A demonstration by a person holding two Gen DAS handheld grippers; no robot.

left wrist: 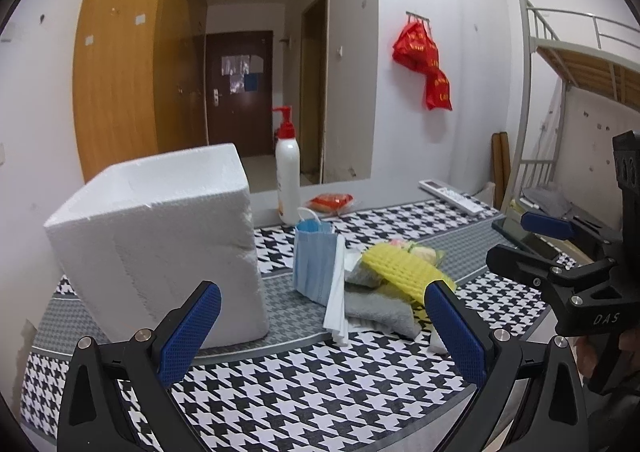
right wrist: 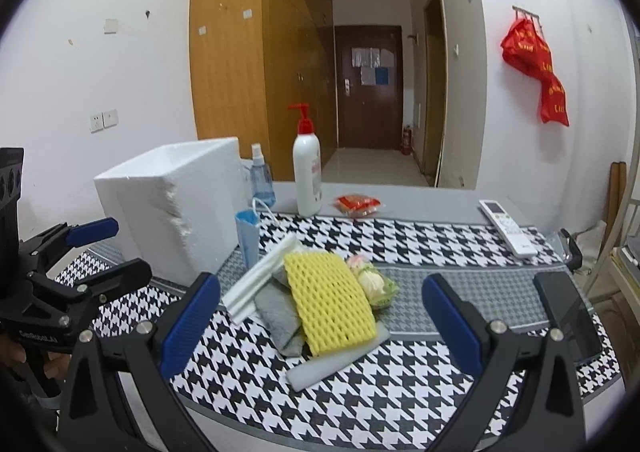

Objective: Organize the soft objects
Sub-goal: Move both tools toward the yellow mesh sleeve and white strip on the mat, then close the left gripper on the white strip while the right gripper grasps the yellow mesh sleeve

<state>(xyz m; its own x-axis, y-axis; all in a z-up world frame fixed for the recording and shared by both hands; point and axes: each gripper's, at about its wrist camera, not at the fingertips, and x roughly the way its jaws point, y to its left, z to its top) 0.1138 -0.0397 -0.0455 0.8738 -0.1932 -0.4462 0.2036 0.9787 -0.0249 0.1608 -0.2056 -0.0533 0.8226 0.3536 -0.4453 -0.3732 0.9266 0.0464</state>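
A pile of soft things lies mid-table on the houndstooth cloth (right wrist: 400, 244): a yellow foam net (right wrist: 332, 304) (left wrist: 408, 270) on top, a grey towel (right wrist: 278, 316) (left wrist: 380, 308), a white foam sheet (right wrist: 260, 276) (left wrist: 336, 308), a flat white pad (right wrist: 340, 360) and a pale wrapped bundle (right wrist: 372, 278). A blue face mask (left wrist: 314, 260) (right wrist: 248, 238) stands between the pile and the white foam box (left wrist: 160, 244) (right wrist: 172, 204). My left gripper (left wrist: 324, 332) (right wrist: 108, 252) is open and empty, near the box. My right gripper (right wrist: 322, 326) (left wrist: 520, 242) is open and empty, just short of the pile.
Behind the pile stand a white pump bottle (right wrist: 307, 176) with a red head and a blue spray bottle (right wrist: 262, 180). A red packet (right wrist: 357, 204), a remote (right wrist: 508, 228) and a dark phone (right wrist: 568, 316) lie on the table. A bunk bed (left wrist: 560, 92) stands at the right.
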